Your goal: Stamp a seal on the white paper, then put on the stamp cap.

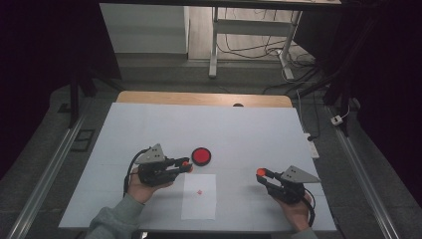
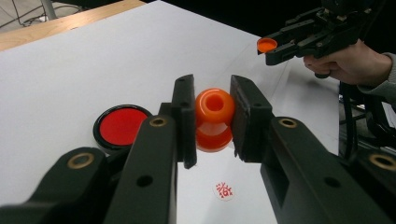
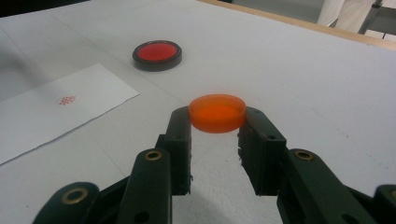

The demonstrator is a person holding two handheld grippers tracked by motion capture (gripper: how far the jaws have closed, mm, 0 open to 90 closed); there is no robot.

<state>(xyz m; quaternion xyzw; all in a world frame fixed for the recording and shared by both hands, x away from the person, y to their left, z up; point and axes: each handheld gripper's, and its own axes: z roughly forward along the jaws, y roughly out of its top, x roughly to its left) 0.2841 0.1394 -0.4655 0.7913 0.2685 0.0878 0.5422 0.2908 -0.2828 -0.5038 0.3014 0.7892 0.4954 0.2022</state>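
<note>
My left gripper (image 2: 213, 100) is shut on an orange spool-shaped stamp (image 2: 214, 112), held just above the table with its round hollow end facing the camera. From above, this gripper (image 1: 186, 166) hovers at the top left corner of a white paper sheet (image 1: 199, 201). A small red stamped mark (image 2: 224, 190) shows on the paper below the stamp. My right gripper (image 3: 217, 116) is shut on a flat orange cap (image 3: 217, 111), pinched by its rim. It sits at the right (image 1: 261, 173), its tips pointing left toward the paper.
A round red ink pad in a black case (image 1: 201, 156) lies open just beyond the paper, close to the left gripper's tips. The white table cover (image 1: 149, 129) ends at a wooden edge (image 1: 199, 98) at the back. A person's hand holds each gripper.
</note>
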